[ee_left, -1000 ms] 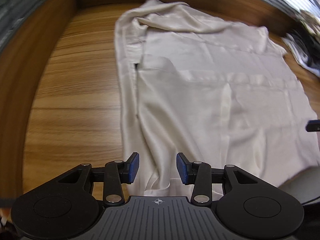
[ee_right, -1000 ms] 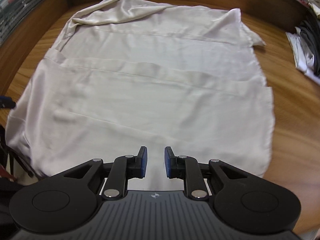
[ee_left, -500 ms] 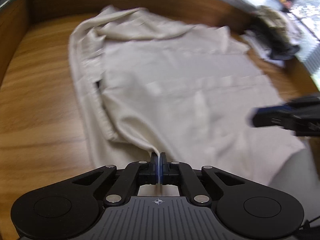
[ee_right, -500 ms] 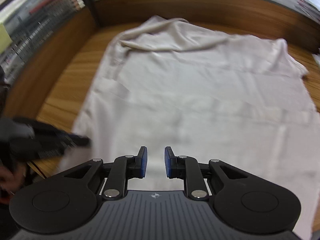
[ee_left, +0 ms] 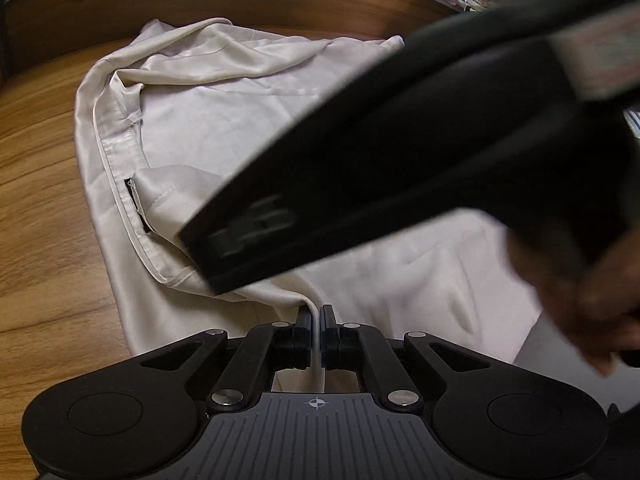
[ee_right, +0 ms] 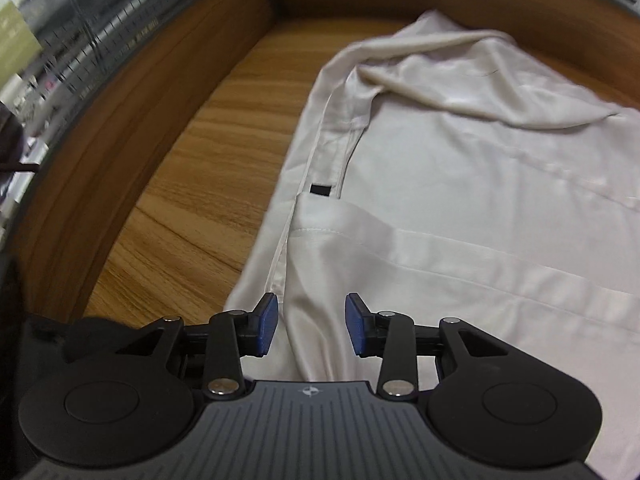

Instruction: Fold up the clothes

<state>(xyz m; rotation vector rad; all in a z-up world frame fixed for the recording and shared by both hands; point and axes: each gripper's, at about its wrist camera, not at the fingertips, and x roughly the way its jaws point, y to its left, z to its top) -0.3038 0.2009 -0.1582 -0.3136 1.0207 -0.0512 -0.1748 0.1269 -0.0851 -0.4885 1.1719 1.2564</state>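
Note:
A cream garment (ee_left: 224,132) lies spread on the wooden table (ee_left: 40,200). My left gripper (ee_left: 316,320) is shut on a pinched fold at the garment's near edge, and the cloth rises in a small peak into its jaws. In the right wrist view my right gripper (ee_right: 310,324) hovers over the garment (ee_right: 460,200) near its left seam, a little nearer than a black tag (ee_right: 321,189). Its jaws are opening, and a soft ridge of cloth lies between the blue pads (ee_right: 267,322) without being pressed. The right tool's black body (ee_left: 400,152) crosses the left wrist view and hides the garment's middle.
A raised wooden rim (ee_right: 120,120) runs along the table's left and far sides. Bare wood (ee_right: 192,208) shows to the left of the garment. A person's hand (ee_left: 580,300) holds the right tool at the right of the left wrist view.
My left gripper closed on the garment's near edge and lifted a small fold. My right gripper swept left across the garment to its left seam, its jaws widened, and it now blocks the left wrist view.

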